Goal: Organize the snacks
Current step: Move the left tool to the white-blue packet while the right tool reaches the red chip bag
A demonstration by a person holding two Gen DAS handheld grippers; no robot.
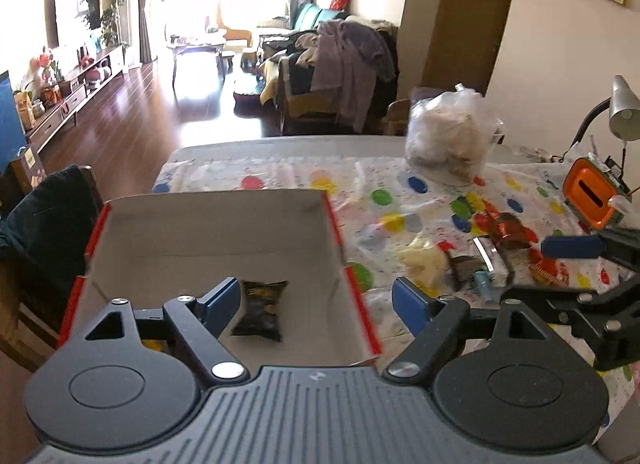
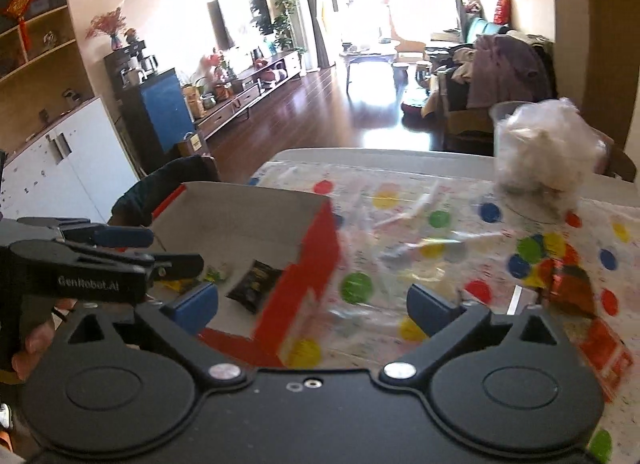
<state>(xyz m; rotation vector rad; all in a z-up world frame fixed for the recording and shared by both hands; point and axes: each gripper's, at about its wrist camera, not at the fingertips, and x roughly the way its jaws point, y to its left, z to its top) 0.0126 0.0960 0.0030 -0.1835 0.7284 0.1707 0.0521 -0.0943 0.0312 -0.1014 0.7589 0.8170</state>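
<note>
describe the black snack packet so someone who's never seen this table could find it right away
On the table covered with a polka-dot cloth stands an open cardboard box with red outer walls. The black snack packet lies flat on the box's pale floor, near the front. It is dark with yellow print, unlike the loose wrapped snacks outside the box.

- The left tool (image 1: pixel 316 302) is spread wide, its two blue fingertips (image 1: pixel 219 304) well apart with nothing gripped between them.
- The right tool (image 2: pixel 314 306) is likewise spread wide, nothing caught between its blue fingertips (image 2: pixel 194 306).
- From the left wrist view, the right tool (image 1: pixel 576 248) reaches in from the right edge, one blue finger pointing left.
- From the right wrist view, the left tool (image 2: pixel 120 240) enters at the left edge, and the person's hand (image 2: pixel 34 340) grips its black handle below.
</note>
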